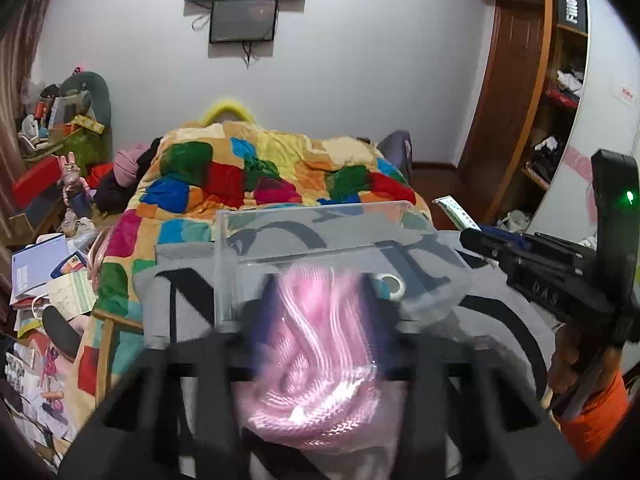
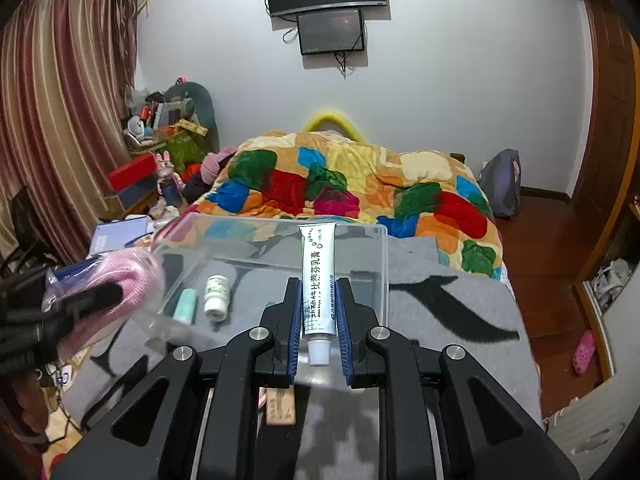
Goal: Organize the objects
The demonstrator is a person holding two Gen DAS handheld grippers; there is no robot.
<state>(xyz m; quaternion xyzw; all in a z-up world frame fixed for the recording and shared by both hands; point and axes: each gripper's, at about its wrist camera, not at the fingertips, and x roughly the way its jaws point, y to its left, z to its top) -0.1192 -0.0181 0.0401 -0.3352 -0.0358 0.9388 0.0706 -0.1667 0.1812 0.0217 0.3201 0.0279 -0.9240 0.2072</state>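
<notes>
- The fingers (image 2: 297,312) of the right gripper (image 2: 318,320) are clenched on a white ointment tube (image 2: 318,280), blue pads pressing its two sides near the cap end.
- The tube's long axis runs straight out along the fingers: the white cap faces back toward the camera, and the crimped tail points away, reaching over the near wall of the clear plastic bin (image 2: 382,264).
- The left gripper (image 1: 316,344) holds a bagged pink knitted bundle (image 1: 316,356); the bundle is blurred in the left wrist view and its fingers are mostly hidden behind it, though the right wrist view shows a dark finger pressed into it beside the bin's left wall.
- Judged step: both items are being carried to the bin, neither yet let go.
- Next move, as I judge it: bring the tube forward past the rim, tip its tail down, then free it clear of the things already inside.
- Inside the bin lie a small white bottle (image 2: 217,294) and a pale green roll (image 2: 186,305), side by side toward the left.
- The bin sits on a grey blanket with black lettering (image 2: 448,292) on the bed, with a patchwork quilt (image 2: 360,184) beyond.
</notes>
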